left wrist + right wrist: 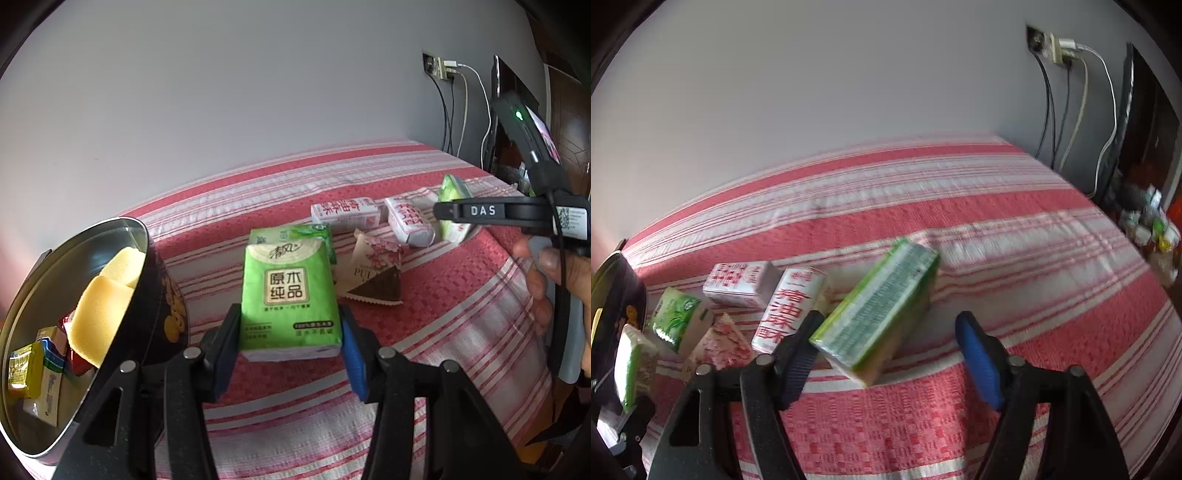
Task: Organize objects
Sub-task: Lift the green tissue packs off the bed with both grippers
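left fingers [290, 341] clamp green tissue pack [288, 295] | right fingers [890, 360] apart - tilted green pack [879, 310] between, unpressed

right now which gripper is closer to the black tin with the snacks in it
Left. The left gripper, shut on a green tissue pack, sits right beside the black tin. The right gripper is open farther along the bed, by a tilted green pack.

Green tissue pack [290, 295] between left hand-held gripper [290, 339] pads
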`<action>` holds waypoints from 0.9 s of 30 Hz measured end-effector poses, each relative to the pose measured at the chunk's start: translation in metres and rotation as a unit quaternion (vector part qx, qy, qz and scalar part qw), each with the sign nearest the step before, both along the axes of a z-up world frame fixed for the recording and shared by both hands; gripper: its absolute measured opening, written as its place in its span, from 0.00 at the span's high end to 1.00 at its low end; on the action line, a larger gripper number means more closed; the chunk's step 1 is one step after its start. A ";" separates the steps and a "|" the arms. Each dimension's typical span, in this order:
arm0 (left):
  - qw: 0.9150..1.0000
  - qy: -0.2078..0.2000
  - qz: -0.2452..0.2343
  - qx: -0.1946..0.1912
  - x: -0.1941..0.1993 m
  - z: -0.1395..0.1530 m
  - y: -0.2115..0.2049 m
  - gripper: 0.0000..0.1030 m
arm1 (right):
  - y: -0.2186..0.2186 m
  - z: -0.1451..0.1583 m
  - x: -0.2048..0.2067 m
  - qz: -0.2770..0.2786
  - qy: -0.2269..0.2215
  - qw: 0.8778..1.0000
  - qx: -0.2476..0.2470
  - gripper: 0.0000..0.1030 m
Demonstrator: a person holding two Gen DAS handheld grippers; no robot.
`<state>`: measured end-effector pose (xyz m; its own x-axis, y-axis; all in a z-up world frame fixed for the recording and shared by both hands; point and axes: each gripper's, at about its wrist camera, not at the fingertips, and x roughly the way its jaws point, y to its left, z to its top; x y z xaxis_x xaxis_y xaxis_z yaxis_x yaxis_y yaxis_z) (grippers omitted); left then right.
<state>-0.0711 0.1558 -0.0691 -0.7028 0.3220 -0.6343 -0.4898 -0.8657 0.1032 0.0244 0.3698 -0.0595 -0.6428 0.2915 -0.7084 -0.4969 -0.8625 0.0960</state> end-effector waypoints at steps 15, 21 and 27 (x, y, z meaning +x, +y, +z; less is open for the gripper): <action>0.998 0.037 0.032 0.037 0.005 0.011 -0.017 0.52 | -0.037 0.021 0.011 0.055 0.054 0.995 0.062 0.73; 0.997 0.045 0.041 0.047 0.007 0.014 -0.021 0.51 | -0.050 0.030 0.020 0.072 0.094 0.989 0.083 0.73; 0.995 0.066 0.054 0.054 0.012 0.016 -0.022 0.52 | -0.061 0.036 0.026 0.086 0.130 0.981 0.117 0.73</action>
